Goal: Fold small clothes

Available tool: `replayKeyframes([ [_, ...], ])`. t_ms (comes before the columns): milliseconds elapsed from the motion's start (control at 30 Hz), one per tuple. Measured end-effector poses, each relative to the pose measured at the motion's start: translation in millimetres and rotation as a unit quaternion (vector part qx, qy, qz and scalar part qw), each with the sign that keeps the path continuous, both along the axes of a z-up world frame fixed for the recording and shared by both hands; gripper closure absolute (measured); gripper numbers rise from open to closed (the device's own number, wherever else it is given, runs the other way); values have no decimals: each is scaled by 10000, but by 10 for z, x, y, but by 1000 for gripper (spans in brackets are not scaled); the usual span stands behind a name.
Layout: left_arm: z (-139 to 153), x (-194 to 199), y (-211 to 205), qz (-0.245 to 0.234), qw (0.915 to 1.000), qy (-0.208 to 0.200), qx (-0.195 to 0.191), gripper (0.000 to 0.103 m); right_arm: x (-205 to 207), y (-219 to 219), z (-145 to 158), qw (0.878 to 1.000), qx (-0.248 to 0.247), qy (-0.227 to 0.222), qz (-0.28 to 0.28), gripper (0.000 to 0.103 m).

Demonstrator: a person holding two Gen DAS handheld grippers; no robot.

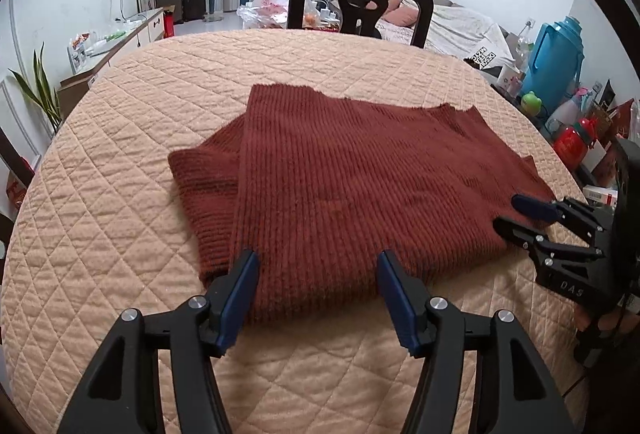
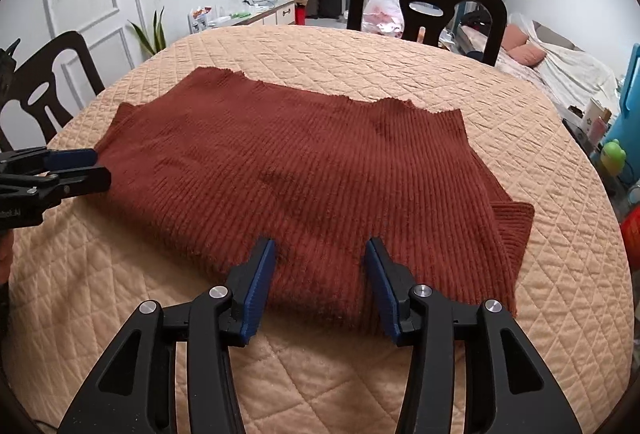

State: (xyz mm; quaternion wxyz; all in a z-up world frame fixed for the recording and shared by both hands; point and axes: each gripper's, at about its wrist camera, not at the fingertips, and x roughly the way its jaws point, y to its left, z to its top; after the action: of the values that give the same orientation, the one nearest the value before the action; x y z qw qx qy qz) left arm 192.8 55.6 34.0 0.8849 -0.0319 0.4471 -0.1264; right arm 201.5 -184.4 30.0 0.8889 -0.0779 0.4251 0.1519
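Here the rust ribbed knit garment (image 1: pixel 352 178) lay soft and limp on the quilted table (image 1: pixel 140 162); left gripper (image 1: pixel 318 288) and right gripper (image 2: pixel 320 280) jaws stood apart, empty, at its thick near hem, the likeliest hold

Rust-red ribbed knit garment (image 1: pixel 352 186) lies flat and partly folded mid-table, top layer doubled over a lower one that juts out at one side, far edge uneven.

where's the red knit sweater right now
The red knit sweater lies flat mid-table on the quilted tablecloth, its near edge between both grippers' open jaws, the black chair beyond it.
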Motion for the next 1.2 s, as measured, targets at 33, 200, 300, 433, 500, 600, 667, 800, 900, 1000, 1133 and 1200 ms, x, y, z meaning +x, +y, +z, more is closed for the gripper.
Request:
replayKeyframes([
  [33,-6,0,12,-1,10000,32,-29,39,4,2,3,10000,-17,21,-2,54],
  [200,42,-57,75,-61,9999,-19,-114,39,-47,38,123,10000,16,-62,-19,54],
  [300,99,-87,174,-30,9996,-104,-256,39,-116,107,240,9994,212,-221,134,54],
  [433,191,-92,372,145,9986,-231,-453,34,-185,329,320,9973,324,-381,535,47],
  [500,240,-95,497,231,9973,-329,-622,34,-213,459,314,9961,291,-413,723,46],
  [600,289,-73,715,326,9938,-393,-988,28,-248,632,301,9937,314,-442,983,46],
  [667,294,-37,835,413,9923,-397,-1095,28,-267,790,287,9916,301,-476,1167,46],
  [800,242,64,1023,450,9904,-253,-1285,27,-273,1032,265,9872,280,-498,1486,39],
  [900,185,124,1085,496,9916,-136,-1191,26,-281,1254,215,9824,269,-461,1790,39],
  [1000,150,160,1134,468,9910,-91,-1251,26,-310,1452,163,9780,237,-393,2035,39],
  [1133,125,210,1190,499,9901,-51,-1312,25,-331,1692,98,9734,4,-500,2238,39],
  [1200,117,231,1209,489,9899,-39,-1332,24,-339,1748,74,9717,-57,-515,2306,39],
])
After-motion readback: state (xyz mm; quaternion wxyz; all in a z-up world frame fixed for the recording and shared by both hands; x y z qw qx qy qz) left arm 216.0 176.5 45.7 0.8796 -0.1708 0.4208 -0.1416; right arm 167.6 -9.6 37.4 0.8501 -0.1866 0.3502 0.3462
